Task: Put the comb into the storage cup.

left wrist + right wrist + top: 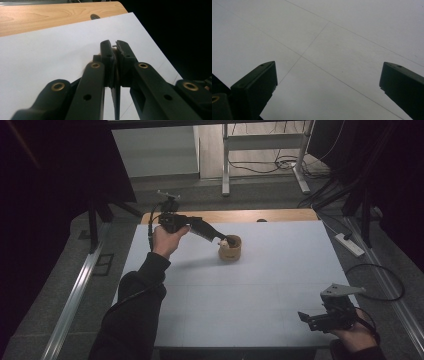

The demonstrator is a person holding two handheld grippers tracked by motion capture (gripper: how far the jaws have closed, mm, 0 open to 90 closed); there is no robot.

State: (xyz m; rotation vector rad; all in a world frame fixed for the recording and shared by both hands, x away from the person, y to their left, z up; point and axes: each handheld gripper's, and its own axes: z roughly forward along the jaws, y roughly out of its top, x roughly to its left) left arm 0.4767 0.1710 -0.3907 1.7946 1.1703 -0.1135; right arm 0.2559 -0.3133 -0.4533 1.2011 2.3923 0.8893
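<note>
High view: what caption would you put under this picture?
Left gripper pinches the rim of a small cup; right gripper waits open.

- A small, round, tan wooden cup (230, 248) stands upright on the white table top, in its far half, a little left of the middle.
- Its rim is open at the top; the near-left edge of that rim is pinched by black jaws.
- In the left gripper view a sliver of the cup's pale wall (115, 51) shows between the closed jaws.

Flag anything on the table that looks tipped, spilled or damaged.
Nothing stands out. The wooden cup stands upright on the white table, with the left tool shut on its rim. No spill or damage is visible.
</note>
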